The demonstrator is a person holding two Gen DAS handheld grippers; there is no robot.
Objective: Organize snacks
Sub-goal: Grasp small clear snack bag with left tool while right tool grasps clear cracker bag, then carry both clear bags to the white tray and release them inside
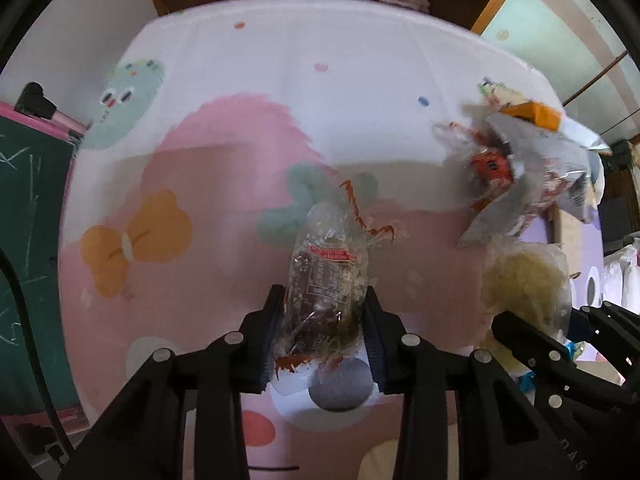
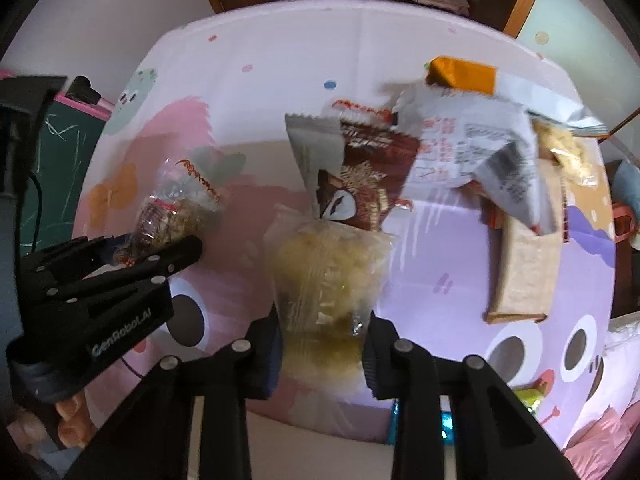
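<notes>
Nearest to us in the left wrist view, the left gripper [image 1: 324, 336] has its jaws closed on a clear snack bag [image 1: 326, 280] with dark pieces and pale crumbs inside, a red label across its middle; the pads press both sides of the bag's near end. It rests on a bed sheet [image 1: 248, 92] printed with pink, orange and green cartoon shapes.

Just to its right, the right gripper [image 2: 322, 344] has its jaws pressed on a clear bag of pale yellow puffed snacks [image 2: 328, 276], gripped at the near end, with the bag reaching away from us.

Beyond that bag lies a brown snack packet [image 2: 360, 176] with a grey end, touching the puffed bag's far edge. Farther right, a loose heap of packets overlaps: a silver wrapper with red print [image 2: 472, 148], an orange-topped pack [image 2: 460, 72] at the far side, and a flat tan wafer pack [image 2: 524, 272] lying nearer. Small green and blue wrapped items show at the near right edge, too hidden to name.
</notes>
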